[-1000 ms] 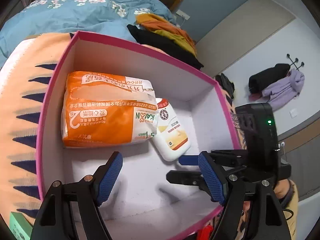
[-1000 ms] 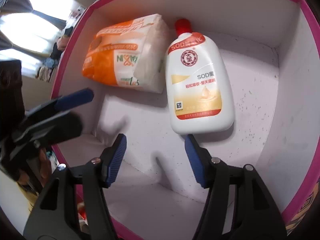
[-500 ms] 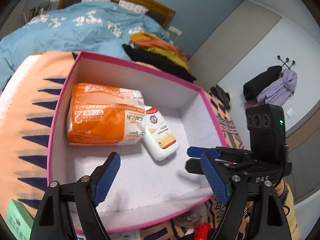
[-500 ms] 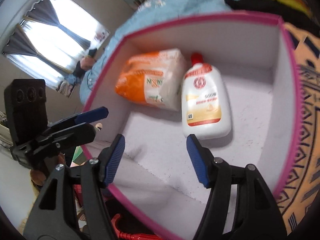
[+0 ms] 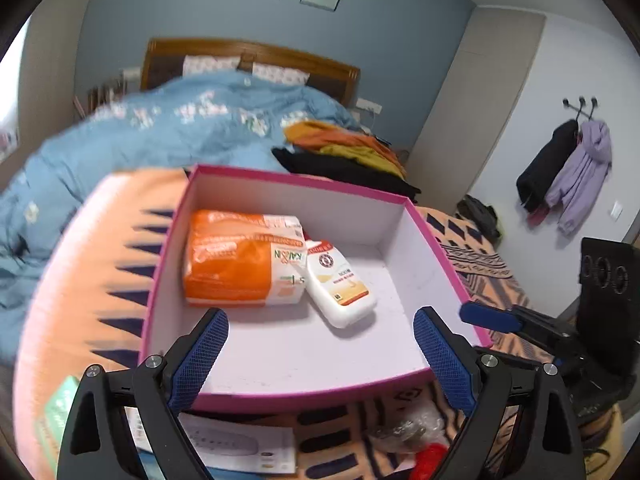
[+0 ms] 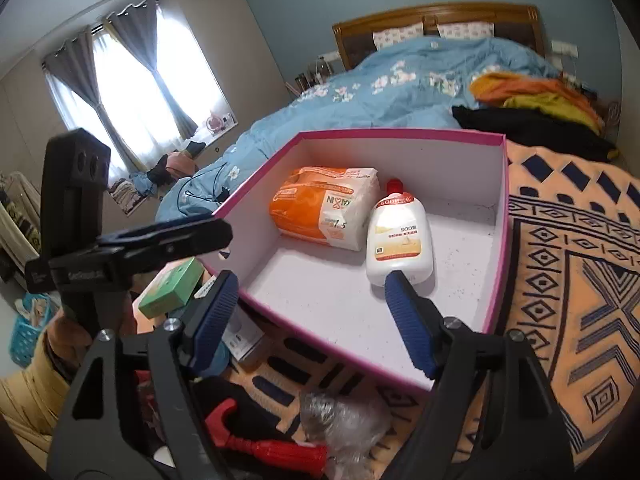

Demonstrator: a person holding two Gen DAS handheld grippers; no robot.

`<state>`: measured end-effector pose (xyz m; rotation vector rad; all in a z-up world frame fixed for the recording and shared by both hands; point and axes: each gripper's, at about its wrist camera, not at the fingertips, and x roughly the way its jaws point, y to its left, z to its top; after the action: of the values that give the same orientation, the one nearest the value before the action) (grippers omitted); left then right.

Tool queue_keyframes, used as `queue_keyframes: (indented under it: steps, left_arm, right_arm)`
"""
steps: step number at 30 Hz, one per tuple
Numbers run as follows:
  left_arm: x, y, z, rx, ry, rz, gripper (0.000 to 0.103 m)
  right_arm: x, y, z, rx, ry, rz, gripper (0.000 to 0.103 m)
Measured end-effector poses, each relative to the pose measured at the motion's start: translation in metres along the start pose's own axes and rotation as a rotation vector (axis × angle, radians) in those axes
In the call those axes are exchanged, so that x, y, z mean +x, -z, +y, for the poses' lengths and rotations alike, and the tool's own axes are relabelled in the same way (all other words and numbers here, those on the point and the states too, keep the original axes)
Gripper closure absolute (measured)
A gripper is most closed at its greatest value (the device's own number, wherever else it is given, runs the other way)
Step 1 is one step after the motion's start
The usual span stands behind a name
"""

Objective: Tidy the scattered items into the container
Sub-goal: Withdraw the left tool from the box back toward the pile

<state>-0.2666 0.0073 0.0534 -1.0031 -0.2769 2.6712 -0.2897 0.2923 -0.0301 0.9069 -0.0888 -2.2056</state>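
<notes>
The box (image 6: 500, 240), pink-rimmed and white inside, sits on a patterned orange blanket (image 6: 580, 260) at the foot of a bed, and two things are already laid in it: an orange packet (image 6: 324, 212) against the far left wall and a white bottle (image 6: 400, 240) lying just beside it, touching. Both grippers are held above the near rim with nothing between their pads; the left gripper (image 5: 320, 360) is spread wide, and the right gripper (image 6: 312, 320) is likewise open and empty. Items not yet tidied are seen in front of the box: a green carton (image 6: 172, 288) near its left corner, a red-handled tool (image 6: 272, 444), a crumpled clear bag (image 6: 344, 420) and a white flat pack (image 5: 240, 444) under the near wall. The next pick is judged best made on a rigid item, such as the carton, squeezed across its short sides; the jaws should be lowered squarely over it and closed only once both pads flank it. The bag is likely to slip or crush, so a gathered fold should be taken. Free floor remains in the near half of the box
</notes>
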Motion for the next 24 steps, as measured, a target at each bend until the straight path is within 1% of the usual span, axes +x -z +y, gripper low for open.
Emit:
queue_keyframes:
  steps: [1, 3, 5, 9, 13, 16, 19, 22, 24]
  left_arm:
    - [-0.003, 0.002, -0.003, 0.01, -0.018, -0.012, 0.007]
    - [-0.014, 0.007, -0.011, 0.041, -0.077, -0.052, 0.007]
    - [-0.019, 0.01, -0.015, 0.058, -0.111, -0.064, 0.007]
    - [-0.029, 0.018, -0.019, 0.07, -0.121, -0.071, 0.007]
    - [-0.038, 0.026, -0.025, 0.083, -0.16, -0.077, 0.007]
    - [-0.045, 0.029, -0.027, 0.082, -0.148, -0.072, 0.007]
    - [-0.052, 0.032, -0.028, 0.073, -0.12, -0.069, 0.007]
    - [-0.058, 0.037, -0.027, 0.063, -0.099, -0.071, 0.007]
    - [-0.058, 0.041, -0.029, 0.068, -0.094, -0.057, 0.007]
  right_arm:
    - [-0.003, 0.003, 0.003, -0.009, 0.003, -0.008, 0.026]
    - [-0.01, 0.01, 0.009, -0.03, 0.01, -0.023, 0.026]
    - [-0.019, 0.016, 0.015, -0.05, 0.017, -0.041, 0.025]
    - [-0.031, 0.026, 0.026, -0.075, 0.038, -0.079, 0.025]
    - [-0.041, 0.036, 0.038, -0.11, 0.072, -0.109, 0.025]
    - [-0.046, 0.042, 0.046, -0.126, 0.09, -0.125, 0.025]
    - [-0.049, 0.049, 0.048, -0.129, 0.096, -0.131, 0.021]
    - [-0.053, 0.055, 0.05, -0.131, 0.103, -0.135, 0.021]
    - [-0.055, 0.059, 0.051, -0.133, 0.107, -0.139, 0.021]
